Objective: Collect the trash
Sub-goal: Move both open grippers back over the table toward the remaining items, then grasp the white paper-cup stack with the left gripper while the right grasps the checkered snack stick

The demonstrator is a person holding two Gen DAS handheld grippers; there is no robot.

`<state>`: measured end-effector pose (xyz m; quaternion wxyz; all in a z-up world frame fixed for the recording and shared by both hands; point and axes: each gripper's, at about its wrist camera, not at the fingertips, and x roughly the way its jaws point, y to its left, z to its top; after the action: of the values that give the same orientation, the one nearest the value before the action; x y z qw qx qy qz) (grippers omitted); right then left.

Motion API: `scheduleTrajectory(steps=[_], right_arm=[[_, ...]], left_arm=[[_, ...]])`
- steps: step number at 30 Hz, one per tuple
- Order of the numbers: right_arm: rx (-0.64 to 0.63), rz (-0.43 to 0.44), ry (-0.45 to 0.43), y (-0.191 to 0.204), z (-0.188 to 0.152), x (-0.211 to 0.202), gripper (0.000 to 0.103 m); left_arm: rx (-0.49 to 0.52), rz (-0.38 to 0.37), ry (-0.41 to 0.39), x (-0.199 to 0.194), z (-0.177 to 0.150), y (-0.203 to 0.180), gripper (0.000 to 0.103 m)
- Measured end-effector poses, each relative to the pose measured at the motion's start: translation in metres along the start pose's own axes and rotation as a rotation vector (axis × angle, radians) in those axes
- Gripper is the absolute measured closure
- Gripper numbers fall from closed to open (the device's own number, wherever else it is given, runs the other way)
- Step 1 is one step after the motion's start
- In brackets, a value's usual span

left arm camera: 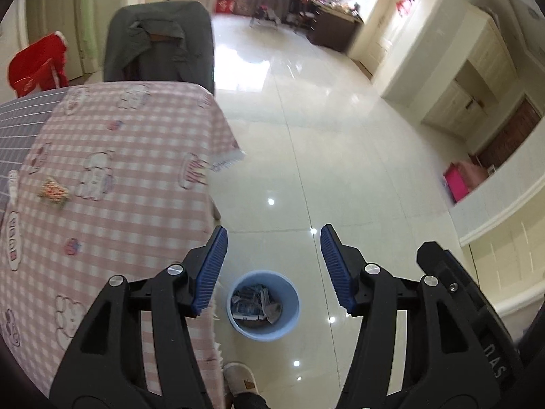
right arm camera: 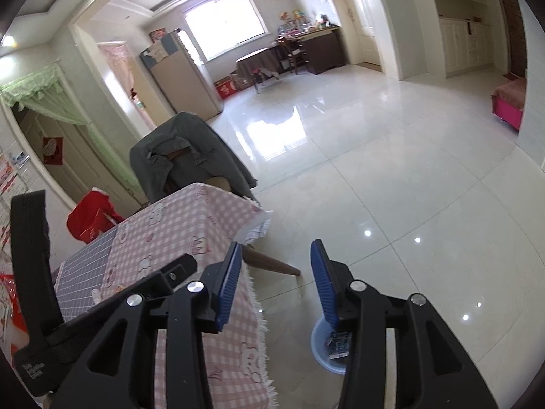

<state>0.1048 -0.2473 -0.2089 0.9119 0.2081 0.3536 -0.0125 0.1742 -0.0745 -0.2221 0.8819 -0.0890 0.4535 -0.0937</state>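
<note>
A pink checked cloth (left arm camera: 129, 156) covers the bench, with a grey striped cloth (left arm camera: 20, 126) beside it. A chair draped with a grey jacket (left arm camera: 160, 44) stands at the far end. The glossy tiled floor (left arm camera: 323, 129) reflects a bright window (right arm camera: 224, 24).

My left gripper (left arm camera: 274, 269) and right gripper (right arm camera: 276, 284) are black with ribbed blue pads (left arm camera: 211, 272). At lower centre, my bin (left arm camera: 263, 305) is pale blue, holding blue-and-white printed wrappers (left arm camera: 255, 303). On the left, the tablecloth (left arm camera: 136, 156) is pink-and-white check with white cartoon figures, beside a grey cloth with white lines (left arm camera: 20, 126). The floor (left arm camera: 323, 136) is glossy cream tile.
</note>
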Motion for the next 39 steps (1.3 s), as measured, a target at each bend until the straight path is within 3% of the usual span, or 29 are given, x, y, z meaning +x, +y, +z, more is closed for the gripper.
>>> scheduleTrajectory(steps=[12, 22, 28, 34, 39], right_arm=[[-0.202, 0.214, 0.053, 0.126, -0.005, 0.023, 0.060], [-0.453, 0.339, 0.159, 0.243, -0.037, 0.080, 0.060], [-0.596, 0.369, 0.238, 0.295, -0.067, 0.135, 0.059], [-0.684, 0.359, 0.336, 0.316, -0.100, 0.188, 0.059], [-0.744, 0.345, 0.369, 0.324, -0.117, 0.219, 0.052]], left_arm=[[-0.221, 0.156, -0.137, -0.072, 0.017, 0.120, 0.044], [-0.378, 0.319, -0.144, -0.099, 0.016, 0.245, 0.044], [-0.379, 0.372, -0.120, -0.077, 0.021, 0.301, 0.044], [-0.402, 0.375, -0.061, -0.039, 0.014, 0.344, 0.044], [-0.416, 0.371, -0.043, -0.019, 0.011, 0.367, 0.044]])
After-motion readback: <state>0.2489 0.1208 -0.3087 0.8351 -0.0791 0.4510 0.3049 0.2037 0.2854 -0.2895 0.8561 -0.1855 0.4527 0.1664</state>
